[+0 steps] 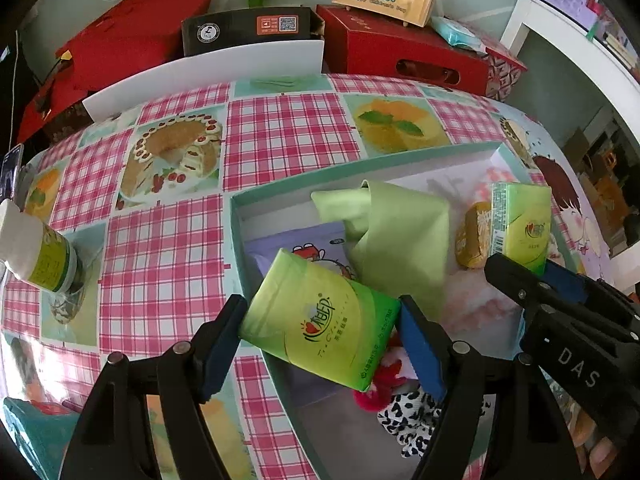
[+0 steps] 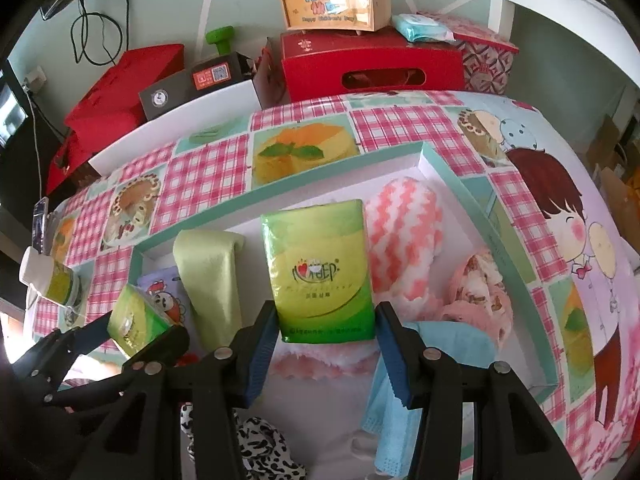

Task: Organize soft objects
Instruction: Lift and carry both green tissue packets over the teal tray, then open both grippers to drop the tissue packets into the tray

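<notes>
Left wrist view | left claw [image 1: 322, 338] is clamping a tissue pack [image 1: 320, 316] over the box [image 1: 236, 216] at 6 o'clock | right claw [image 2: 326, 344] is clamping a second pack [image 2: 320, 272], likely lowering both into the box beside the green cloth [image 1: 400, 236] at 12 o'clock.
</notes>
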`<state>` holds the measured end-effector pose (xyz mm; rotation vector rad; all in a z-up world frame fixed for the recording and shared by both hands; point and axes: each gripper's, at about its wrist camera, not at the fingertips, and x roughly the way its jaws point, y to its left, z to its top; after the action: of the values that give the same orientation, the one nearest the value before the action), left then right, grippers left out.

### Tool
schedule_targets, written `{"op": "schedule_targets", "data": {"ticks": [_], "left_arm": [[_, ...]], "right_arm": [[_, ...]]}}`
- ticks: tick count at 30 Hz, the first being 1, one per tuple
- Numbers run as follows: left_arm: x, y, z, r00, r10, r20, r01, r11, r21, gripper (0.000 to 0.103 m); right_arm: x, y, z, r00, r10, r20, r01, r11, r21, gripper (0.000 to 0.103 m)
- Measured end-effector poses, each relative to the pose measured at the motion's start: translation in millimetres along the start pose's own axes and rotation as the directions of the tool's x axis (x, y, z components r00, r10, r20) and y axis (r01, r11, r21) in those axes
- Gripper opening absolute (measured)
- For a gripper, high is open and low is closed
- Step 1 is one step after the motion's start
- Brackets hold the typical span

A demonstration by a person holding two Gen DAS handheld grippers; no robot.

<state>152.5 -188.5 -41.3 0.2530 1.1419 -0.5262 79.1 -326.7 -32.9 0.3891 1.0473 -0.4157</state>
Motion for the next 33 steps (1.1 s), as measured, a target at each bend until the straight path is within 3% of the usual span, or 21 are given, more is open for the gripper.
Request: {"op": "schedule_targets", "data": {"ticks": [9,20,24,33], "left_arm": [[-2.5,-2.9,-2.0,0.999,-0.035,-0.016,0.035,0.999,0.010,0.077],[-17.4,-9.1,-3.2,0.999,-0.047,0.024,0.046,0.998,0.043,0.077],[-22.9,-6.1,-3.4,0.998,-0.044,0.046,0.042,0.998,0.035,0.091],[-33.3,4.3,-1.2,0.997,-0.033,0.075,0.033,0.999,0.002,0.091]], "right_arm": [[-9.2,2.1,1.5,1.000,-0.007,0.015,0.008,1.000,-0.009,0.053],[-27.1,6.1,4.6,0.998,-0.003,0.060,0.004,1.000,-0.024,0.054],[-34.6,5.7,5.8,0.997,-0.004,0.082,0.006,1.000,-0.020,0.054],[-44.7,1.9,8.4,0.994,-0.005,0.110,0.006,1.000,-0.007,0.054]]}}
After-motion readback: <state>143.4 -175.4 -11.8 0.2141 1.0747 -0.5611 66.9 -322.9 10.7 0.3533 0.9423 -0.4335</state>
